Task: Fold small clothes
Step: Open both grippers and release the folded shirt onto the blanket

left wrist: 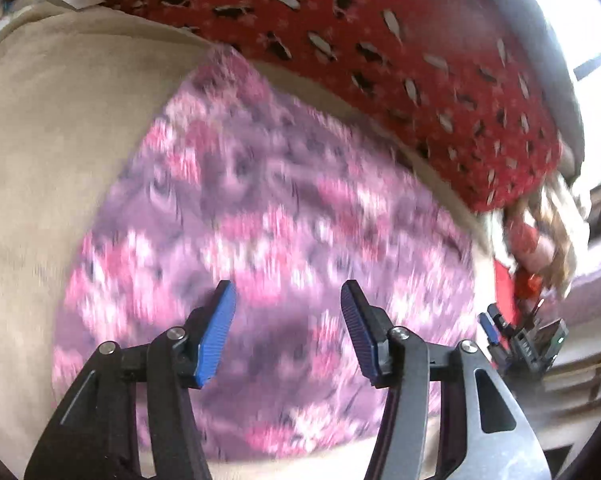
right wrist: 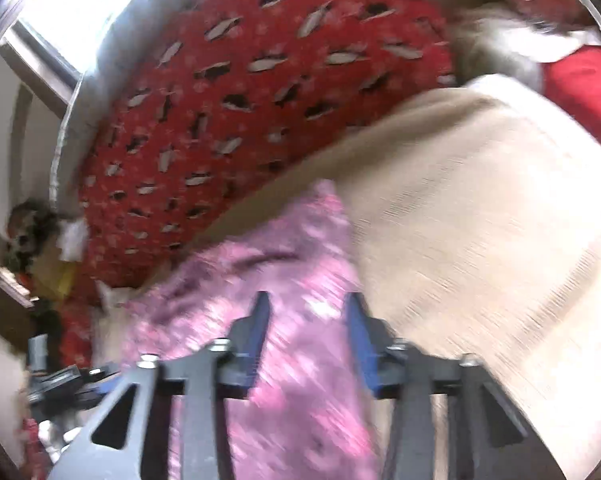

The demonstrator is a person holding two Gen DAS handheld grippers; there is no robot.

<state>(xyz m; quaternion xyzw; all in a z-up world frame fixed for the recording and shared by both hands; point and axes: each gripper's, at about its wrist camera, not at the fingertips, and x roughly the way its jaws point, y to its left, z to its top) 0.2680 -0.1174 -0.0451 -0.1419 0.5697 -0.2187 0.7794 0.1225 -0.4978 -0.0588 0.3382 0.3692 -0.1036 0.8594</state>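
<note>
Hovering over the pink floral garment (left wrist: 260, 240) spread on the beige cover (left wrist: 60, 140), left gripper (left wrist: 288, 332) and right gripper (right wrist: 306, 340) gape, holding nothing; best pinch matching corners evenly.

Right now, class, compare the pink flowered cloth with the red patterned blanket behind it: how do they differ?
The pink flowered cloth is purple-pink with a blurred flower print; the red blanket is bright red with small black-and-white shapes. The cloth lies spread flat on the cream cover, right below both open grippers; the blanket sits beyond it, at the cover's far edge. The cloth fills most of the left view; the blanket shows only as a band. Both are soft printed fabrics.
</note>
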